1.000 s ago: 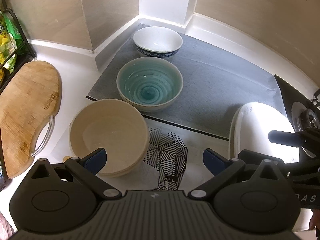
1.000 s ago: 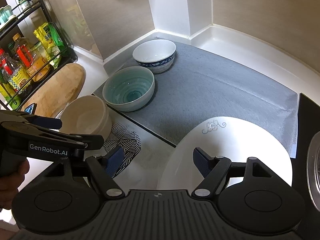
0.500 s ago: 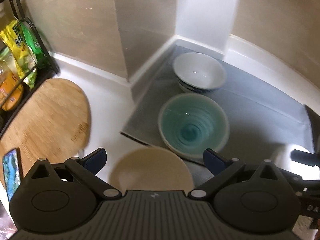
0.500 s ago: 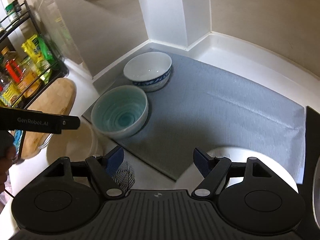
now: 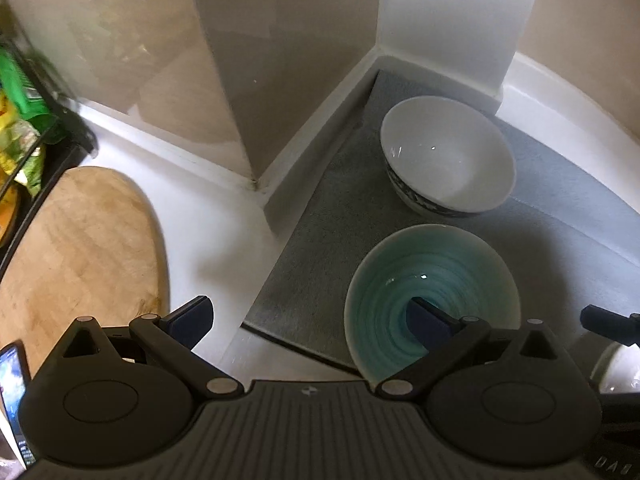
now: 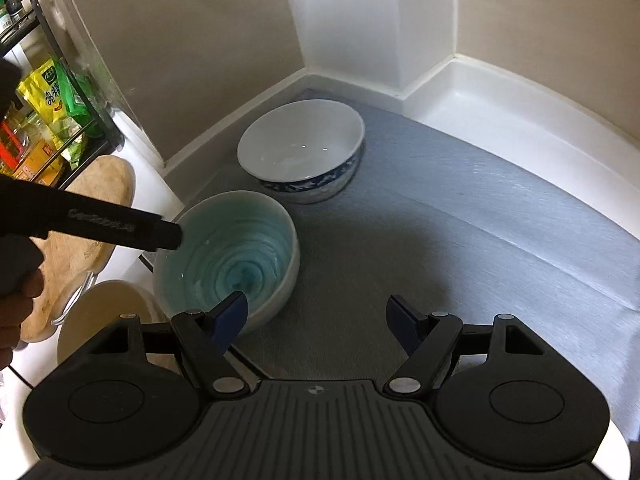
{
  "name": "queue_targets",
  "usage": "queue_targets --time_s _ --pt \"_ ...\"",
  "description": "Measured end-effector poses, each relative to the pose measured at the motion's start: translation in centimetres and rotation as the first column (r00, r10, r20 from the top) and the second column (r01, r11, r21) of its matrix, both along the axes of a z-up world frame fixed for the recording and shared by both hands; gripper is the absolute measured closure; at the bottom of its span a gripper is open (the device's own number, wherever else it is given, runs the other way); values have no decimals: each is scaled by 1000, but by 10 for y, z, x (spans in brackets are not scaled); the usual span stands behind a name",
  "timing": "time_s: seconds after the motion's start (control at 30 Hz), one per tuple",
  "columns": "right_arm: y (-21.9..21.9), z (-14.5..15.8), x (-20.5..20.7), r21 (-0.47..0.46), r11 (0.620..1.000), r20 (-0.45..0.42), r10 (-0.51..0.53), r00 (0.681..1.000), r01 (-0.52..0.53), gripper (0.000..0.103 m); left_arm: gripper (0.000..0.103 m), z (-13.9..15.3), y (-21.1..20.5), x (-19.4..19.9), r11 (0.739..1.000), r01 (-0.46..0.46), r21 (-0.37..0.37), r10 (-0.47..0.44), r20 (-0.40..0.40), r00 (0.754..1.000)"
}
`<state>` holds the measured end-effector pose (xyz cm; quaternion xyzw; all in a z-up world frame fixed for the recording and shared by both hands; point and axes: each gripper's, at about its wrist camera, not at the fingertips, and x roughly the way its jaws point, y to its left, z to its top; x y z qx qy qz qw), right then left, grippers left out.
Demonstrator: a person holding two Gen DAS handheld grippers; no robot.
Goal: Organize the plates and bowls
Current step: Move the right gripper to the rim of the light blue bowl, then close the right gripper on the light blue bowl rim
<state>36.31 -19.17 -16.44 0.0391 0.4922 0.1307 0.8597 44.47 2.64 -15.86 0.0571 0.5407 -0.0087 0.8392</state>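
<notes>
A teal glazed bowl [image 5: 432, 280] [image 6: 228, 256] and a white bowl with a blue patterned outside [image 5: 446, 156] [image 6: 302, 148] sit on the grey mat [image 5: 320, 248] [image 6: 460, 240] in the counter corner. A cream bowl [image 6: 100, 316] stands left of the teal one, seen only in the right wrist view. My left gripper [image 5: 308, 320] is open and empty, its right finger over the teal bowl's near rim. My right gripper [image 6: 318, 320] is open and empty above the mat, right of the teal bowl. A sliver of a white plate [image 5: 612, 368] shows at the right edge.
A wooden cutting board [image 5: 76, 248] [image 6: 80, 216] lies on the white counter at left. A black wire rack with food packets [image 5: 20, 128] [image 6: 44, 120] stands behind it. Walls and a white pillar [image 5: 448, 20] close the corner behind the bowls.
Both grippers have moved forward and up toward the corner. The cream bowl has dropped out of the left wrist view, and the white plate has slipped under the right gripper's body.
</notes>
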Motion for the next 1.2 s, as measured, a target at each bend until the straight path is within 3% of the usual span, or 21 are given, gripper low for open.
queue_targets --time_s 0.5,0.87,0.97,1.03,1.1,1.13,1.2 --pt "12 -35 25 20 1000 -28 7 1000 -6 25 0 -38 -10 32 997 75 11 -73 -96 993" --pt "17 -42 30 14 1000 -46 -5 999 5 25 1 -47 -9 40 995 98 3 -97 -123 988" --pt "19 -43 31 17 1000 -56 5 998 -4 30 3 -48 -11 41 994 111 -2 -110 -122 986" --pt "22 -45 32 26 1000 -64 17 998 -15 61 23 -45 -12 40 992 129 -13 -130 -117 985" --pt "25 -44 33 55 998 -59 48 997 -44 75 65 -42 -10 38 990 133 -48 -138 -126 982" --pt "29 -42 32 48 997 -49 61 997 -58 80 77 -41 -9 39 989 125 -83 -136 -130 982" --pt "34 -41 31 11 998 -38 63 997 -63 82 83 -38 -11 38 989 118 -87 -129 -125 984"
